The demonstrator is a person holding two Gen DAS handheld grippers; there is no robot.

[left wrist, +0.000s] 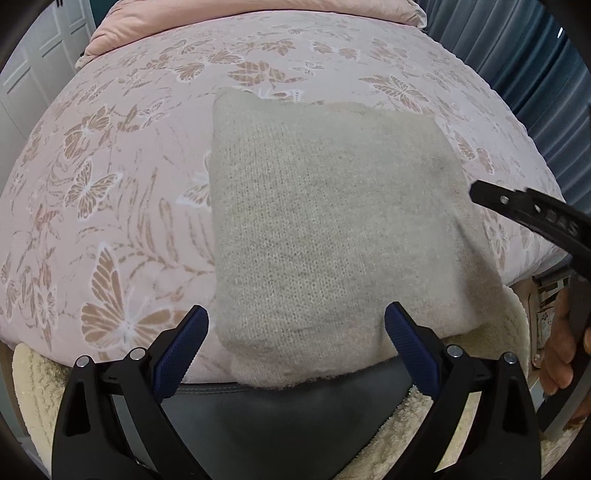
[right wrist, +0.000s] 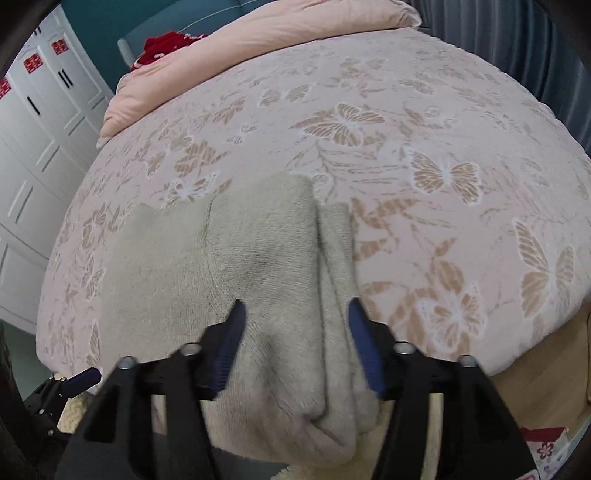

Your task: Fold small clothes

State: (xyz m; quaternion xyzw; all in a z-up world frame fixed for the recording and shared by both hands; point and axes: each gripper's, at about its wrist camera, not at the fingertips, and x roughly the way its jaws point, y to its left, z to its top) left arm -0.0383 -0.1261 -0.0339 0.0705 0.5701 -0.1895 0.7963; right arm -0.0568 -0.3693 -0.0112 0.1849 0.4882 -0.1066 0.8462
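A beige knitted garment lies folded into a rough rectangle on the pink butterfly bedspread, its near edge hanging slightly over the bed's front edge. My left gripper hovers open over the garment's near edge, blue pads wide apart and nothing pinched. In the right wrist view the garment shows a lengthwise fold ridge along its right side. My right gripper stands open astride that ridge, and its pads look clear of the cloth. One of the right gripper's black fingers reaches in from the right in the left wrist view.
A pink duvet is bunched at the bed's far end, with a red item beside it. White cupboard doors stand to the left, dark curtains to the right. Cream fleece and a wood floor lie below the bed's edge.
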